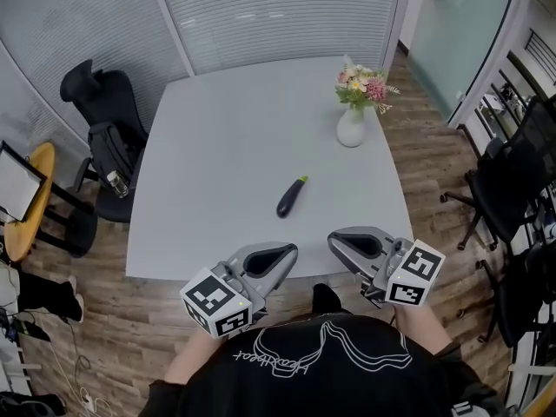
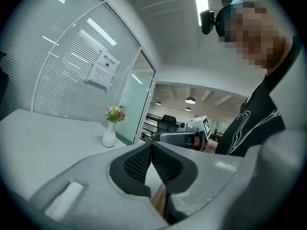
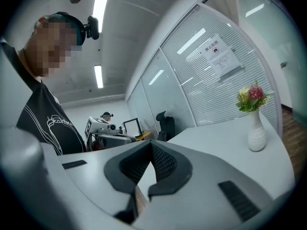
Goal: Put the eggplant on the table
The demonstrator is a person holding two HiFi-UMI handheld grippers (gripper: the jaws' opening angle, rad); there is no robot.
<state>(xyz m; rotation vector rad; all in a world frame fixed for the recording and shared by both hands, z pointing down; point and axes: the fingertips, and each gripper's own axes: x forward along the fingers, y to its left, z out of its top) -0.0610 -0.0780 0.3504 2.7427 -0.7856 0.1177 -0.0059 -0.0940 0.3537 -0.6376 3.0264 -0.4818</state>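
Note:
A dark purple eggplant [image 1: 292, 196] with a green stem lies on the grey table [image 1: 217, 137], right of centre toward the near edge. Both grippers hang in front of that edge, close to my body, tips turned toward each other. My left gripper [image 1: 292, 250] is shut with its pads together and nothing between them, as the left gripper view shows [image 2: 151, 145]. My right gripper [image 1: 334, 241] is likewise shut and empty [image 3: 151, 145]. Each is well short of the eggplant. The eggplant appears in neither gripper view.
A white vase of flowers [image 1: 352, 125] stands at the table's far right. A black office chair [image 1: 106, 120] and a small yellow round table [image 1: 30, 200] are to the left, with more black chairs [image 1: 508, 194] to the right. Glass walls with blinds close the back.

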